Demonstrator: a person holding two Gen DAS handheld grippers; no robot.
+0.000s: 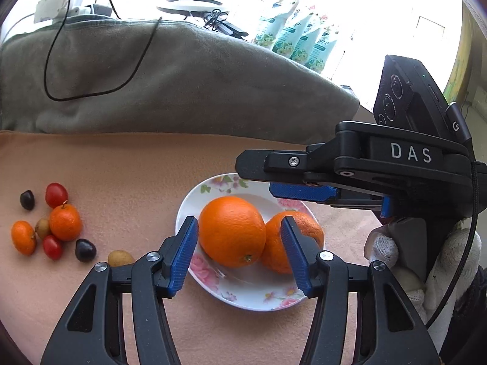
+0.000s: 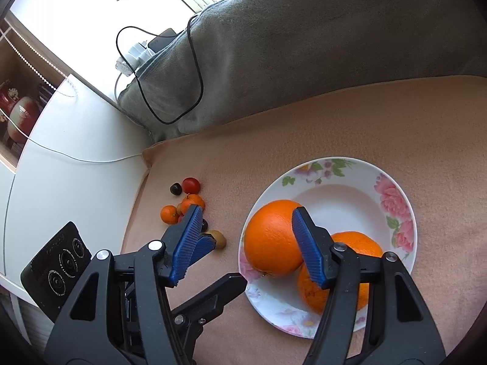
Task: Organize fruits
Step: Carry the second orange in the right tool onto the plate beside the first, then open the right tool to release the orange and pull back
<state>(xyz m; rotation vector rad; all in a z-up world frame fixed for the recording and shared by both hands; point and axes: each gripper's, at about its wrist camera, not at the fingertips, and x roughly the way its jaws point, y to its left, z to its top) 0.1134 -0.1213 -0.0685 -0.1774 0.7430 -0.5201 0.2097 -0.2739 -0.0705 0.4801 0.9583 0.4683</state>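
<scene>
A white floral plate (image 1: 210, 270) (image 2: 392, 200) on the peach cloth holds two big oranges (image 1: 232, 231) (image 2: 271, 237), side by side; the second orange (image 1: 274, 249) (image 2: 353, 240) is partly hidden by fingers. My left gripper (image 1: 239, 255) is open above the plate, its blue pads either side of the near orange, not touching. My right gripper (image 2: 246, 243) is open above the plate's left edge; it also shows in the left wrist view (image 1: 304, 190). Small fruits lie at the left: mandarins (image 1: 64, 222) (image 2: 169, 213), cherry tomatoes (image 1: 56, 194) (image 2: 191, 185), dark grapes (image 1: 85, 250), a small kiwi (image 1: 120, 258) (image 2: 219, 238).
A grey blanket (image 1: 170, 79) (image 2: 304, 45) with a black cable (image 1: 51, 70) is heaped behind the cloth. A white counter (image 2: 70, 140) with a power strip lies left. Packets (image 1: 292, 39) stand at the back. A gloved hand (image 1: 383, 249) holds the right gripper.
</scene>
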